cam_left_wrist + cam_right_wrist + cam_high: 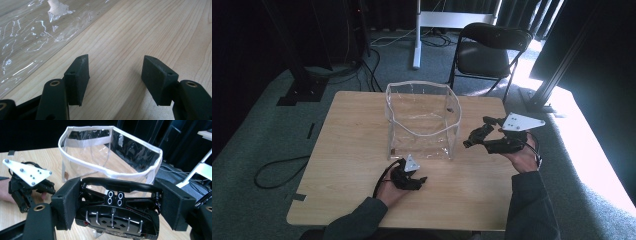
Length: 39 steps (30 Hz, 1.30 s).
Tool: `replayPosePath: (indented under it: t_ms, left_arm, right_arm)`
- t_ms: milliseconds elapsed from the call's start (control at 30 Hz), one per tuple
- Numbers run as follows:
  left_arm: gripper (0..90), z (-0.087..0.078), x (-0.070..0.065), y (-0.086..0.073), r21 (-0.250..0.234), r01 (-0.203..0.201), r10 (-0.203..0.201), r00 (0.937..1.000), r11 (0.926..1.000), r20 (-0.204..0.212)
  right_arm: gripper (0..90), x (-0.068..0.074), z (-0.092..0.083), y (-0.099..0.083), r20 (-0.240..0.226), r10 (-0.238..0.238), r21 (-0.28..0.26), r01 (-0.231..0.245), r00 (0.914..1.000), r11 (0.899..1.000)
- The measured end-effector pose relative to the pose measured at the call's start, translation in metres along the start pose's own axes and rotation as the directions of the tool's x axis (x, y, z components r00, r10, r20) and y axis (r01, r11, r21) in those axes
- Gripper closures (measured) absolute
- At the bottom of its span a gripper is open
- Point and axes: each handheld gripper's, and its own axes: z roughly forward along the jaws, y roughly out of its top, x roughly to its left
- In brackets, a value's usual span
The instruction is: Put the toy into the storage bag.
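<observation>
My right gripper (117, 205) is shut on a black plastic object (117, 220) with silvery ribs and two small white-ringed ovals; its pads press on both ends. In the high view the right gripper (476, 132) hovers above the table, just right of a clear plastic bag (422, 117) with white trim. That bag (110, 152) stands upright with its top wide. My left gripper (116, 77) is open over bare wood with nothing between its pads, and the bag's clear plastic (30, 37) lies to its left. It rests low on the table (352, 150), in front of the bag (419, 181).
A black folding chair (487, 50) stands beyond the table's far edge, and a white stand (417, 35) is behind it. Cables (277, 172) lie on the grey carpet at the left. Dark frame posts (557, 65) rise at the right.
</observation>
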Motion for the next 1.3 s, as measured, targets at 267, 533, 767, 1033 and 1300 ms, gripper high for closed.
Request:
replayPosePath:
  t_ms: [267,533,767,1033,1300]
  left_arm:
    - [39.5,0.000,0.000,0.000,-0.001,0.000,0.000,1.0000,1.0000,0.000]
    - [39.6,0.000,0.000,0.000,-0.001,0.000,0.000,1.0000,1.0000,-0.001]
    - [39.5,0.000,0.000,0.000,0.000,0.001,-0.001,1.0000,1.0000,0.000]
    - [39.5,0.000,0.000,0.000,0.000,0.000,0.000,1.0000,1.0000,0.000]
    - [39.5,0.000,0.000,0.000,0.000,0.001,-0.001,1.0000,1.0000,0.000]
  right_arm:
    - [24.8,-0.012,0.001,0.008,0.001,0.002,0.003,-0.002,1.0000,1.000]
    - [24.8,-0.019,0.005,0.017,0.010,-0.006,0.000,0.006,0.9999,1.000]
    - [24.8,-0.025,0.004,0.026,0.018,-0.015,-0.008,0.015,0.9997,1.000]
    - [24.9,-0.033,-0.001,0.038,0.032,-0.019,-0.026,0.020,0.9993,0.999]
    - [24.8,-0.041,-0.006,0.055,0.044,-0.041,-0.028,0.043,0.9982,0.999]
